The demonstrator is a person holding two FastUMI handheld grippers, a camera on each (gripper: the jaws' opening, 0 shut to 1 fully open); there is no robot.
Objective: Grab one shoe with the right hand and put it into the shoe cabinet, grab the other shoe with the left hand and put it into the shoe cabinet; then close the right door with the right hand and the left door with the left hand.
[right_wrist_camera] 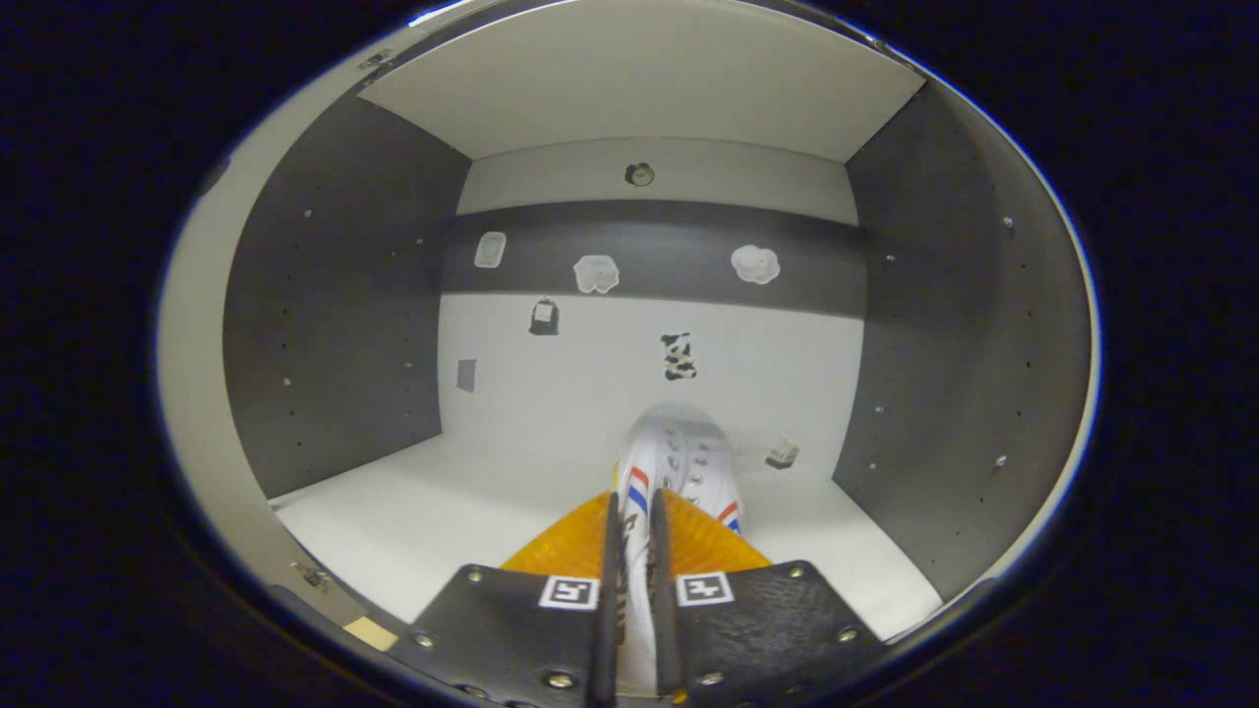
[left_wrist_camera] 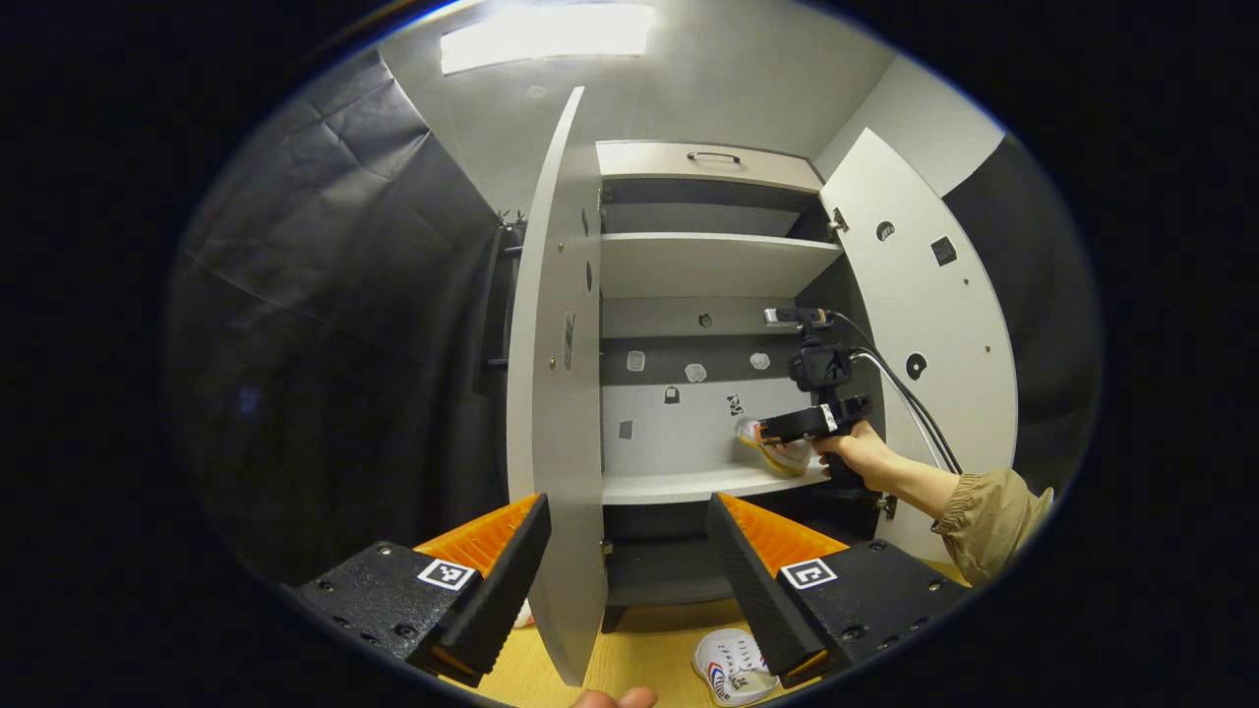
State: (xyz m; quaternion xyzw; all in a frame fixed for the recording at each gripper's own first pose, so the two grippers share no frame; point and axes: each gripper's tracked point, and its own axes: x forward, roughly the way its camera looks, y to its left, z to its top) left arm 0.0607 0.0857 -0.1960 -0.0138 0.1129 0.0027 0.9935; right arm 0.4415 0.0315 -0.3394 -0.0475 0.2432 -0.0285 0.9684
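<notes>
Inside shoe cabinet [right_wrist_camera: 344, 295] | right gripper [right_wrist_camera: 629, 551] fingers pinch shoe [right_wrist_camera: 679, 462] | left gripper [left_wrist_camera: 629, 560] wide apart, empty

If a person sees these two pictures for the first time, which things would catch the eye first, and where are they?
Probably the white shoe clamped between the right gripper's fingers, inside the shoe cabinet above its white shelf. In the left gripper view, the left gripper is open in the foreground, both cabinet doors stand open, and the other shoe lies on the wooden floor below.
</notes>
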